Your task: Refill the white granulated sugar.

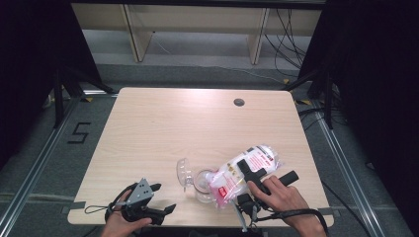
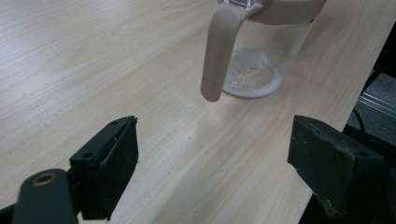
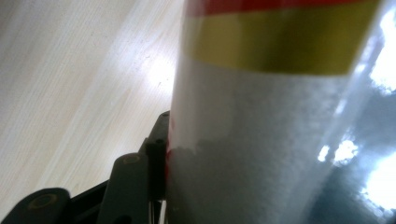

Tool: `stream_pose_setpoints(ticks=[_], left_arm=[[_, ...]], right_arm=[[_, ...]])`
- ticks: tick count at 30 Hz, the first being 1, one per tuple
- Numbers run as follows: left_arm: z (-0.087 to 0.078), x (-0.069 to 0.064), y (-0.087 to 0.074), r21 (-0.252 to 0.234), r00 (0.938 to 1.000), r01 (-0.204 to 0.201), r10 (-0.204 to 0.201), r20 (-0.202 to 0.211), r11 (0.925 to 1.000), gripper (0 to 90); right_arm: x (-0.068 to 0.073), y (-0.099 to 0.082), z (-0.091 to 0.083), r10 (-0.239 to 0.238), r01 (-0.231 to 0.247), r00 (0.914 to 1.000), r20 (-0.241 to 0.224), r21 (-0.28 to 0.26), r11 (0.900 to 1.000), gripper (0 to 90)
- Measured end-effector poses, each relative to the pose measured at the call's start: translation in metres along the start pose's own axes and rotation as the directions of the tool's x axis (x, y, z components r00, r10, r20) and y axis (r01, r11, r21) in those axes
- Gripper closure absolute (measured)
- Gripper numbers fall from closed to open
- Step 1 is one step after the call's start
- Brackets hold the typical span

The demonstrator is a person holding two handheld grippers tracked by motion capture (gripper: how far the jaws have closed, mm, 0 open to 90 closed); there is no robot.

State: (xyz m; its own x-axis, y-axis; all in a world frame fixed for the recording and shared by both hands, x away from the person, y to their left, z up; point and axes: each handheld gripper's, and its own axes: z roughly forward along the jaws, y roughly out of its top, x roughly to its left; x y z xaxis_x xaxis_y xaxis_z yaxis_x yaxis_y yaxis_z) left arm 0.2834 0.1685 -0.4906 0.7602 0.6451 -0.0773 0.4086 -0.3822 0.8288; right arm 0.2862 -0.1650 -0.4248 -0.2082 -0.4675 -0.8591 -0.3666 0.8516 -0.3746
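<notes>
My right hand-held gripper [image 1: 253, 174] pinched the bag [image 1: 245, 174], tilted with its long axis running lower left toward the jar [image 1: 203, 184] just beside it; my left hand-held gripper [image 1: 159, 201] stood spread, farther left.

In the left gripper view the jar [image 2: 261, 51] is cut off at the top edge; in the right gripper view the bag [image 3: 280, 121] hides one jaw.
</notes>
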Motion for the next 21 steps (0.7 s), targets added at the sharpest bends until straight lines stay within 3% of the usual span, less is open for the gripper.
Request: stream_pose_setpoints(ticks=[10,11,14,20,21], left_arm=[[-0.0002,-0.0007,0.0003,-0.005,1.0,0.001,-0.001,-0.002,1.0,15.8],[-0.0002,-0.0006,0.0003,-0.004,1.0,0.001,-0.001,-0.003,1.0,15.8],[-0.0001,-0.0007,0.0003,-0.006,1.0,0.002,-0.002,-0.001,1.0,15.8],[-0.0008,-0.0005,0.0005,-0.007,0.9999,0.012,-0.012,-0.004,0.9999,15.8],[-0.0017,0.0011,0.0006,0.008,0.9999,-0.005,0.005,-0.012,1.0,15.7]], right_arm=[[-0.0007,-0.0001,-0.0005,-0.023,0.023,0.9997,-0.01,0.021,0.9995,53.8],[0.0019,-0.0004,-0.0013,0.017,-0.016,0.9998,-0.01,0.033,0.9993,53.8],[-0.002,0.0002,-0.0009,-0.033,0.033,0.9994,-0.006,0.02,0.9993,53.9],[-0.0014,0.0004,-0.0006,-0.021,0.021,0.9998,0.0,0.023,0.9995,53.9],[-0.0016,0.0006,-0.0005,-0.02,0.021,0.9998,-0.001,0.022,0.9995,53.9]])
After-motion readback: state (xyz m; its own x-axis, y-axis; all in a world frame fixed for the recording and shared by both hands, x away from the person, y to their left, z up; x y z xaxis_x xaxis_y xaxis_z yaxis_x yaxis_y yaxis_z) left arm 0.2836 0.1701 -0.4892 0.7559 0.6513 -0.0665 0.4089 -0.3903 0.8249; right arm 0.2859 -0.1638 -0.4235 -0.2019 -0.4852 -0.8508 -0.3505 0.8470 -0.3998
